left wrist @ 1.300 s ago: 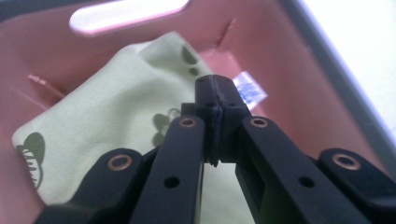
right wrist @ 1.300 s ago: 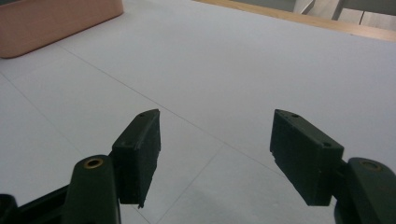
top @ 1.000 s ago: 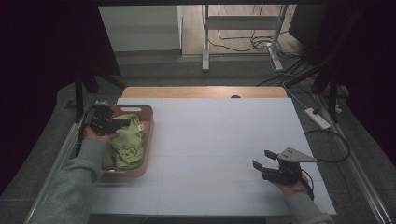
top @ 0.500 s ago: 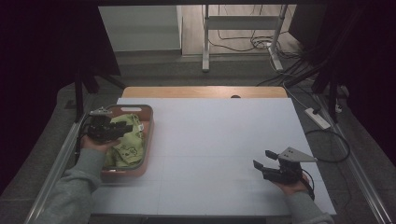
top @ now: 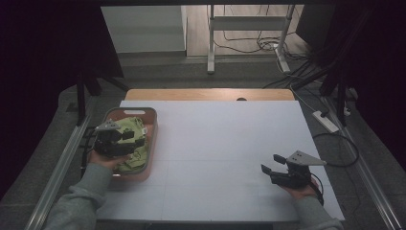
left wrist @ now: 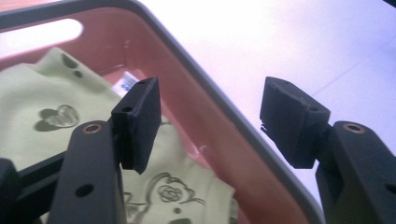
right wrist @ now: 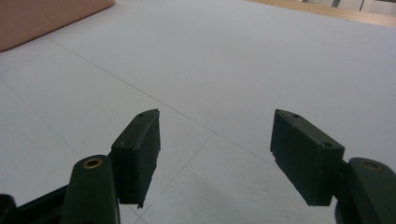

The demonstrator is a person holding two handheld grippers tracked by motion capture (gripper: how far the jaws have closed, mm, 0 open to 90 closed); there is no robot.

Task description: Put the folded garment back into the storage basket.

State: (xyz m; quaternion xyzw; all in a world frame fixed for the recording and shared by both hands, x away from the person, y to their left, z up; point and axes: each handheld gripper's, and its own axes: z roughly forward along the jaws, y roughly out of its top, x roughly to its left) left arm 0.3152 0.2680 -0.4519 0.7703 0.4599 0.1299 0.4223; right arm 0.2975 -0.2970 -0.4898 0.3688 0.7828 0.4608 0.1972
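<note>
Meanwhile, we held our left gripper point(top: 125, 140) over the pink plastic basket with a grey rim point(top: 152, 125) at the left of the white table point(top: 225, 143); its jaws had just been opening and gripped nothing. Inside the basket lay the pale green printed cloth point(left wrist: 42, 98), released. We kept our right gripper point(top: 271, 165) low near the table's right front, spread apart and empty.
</note>
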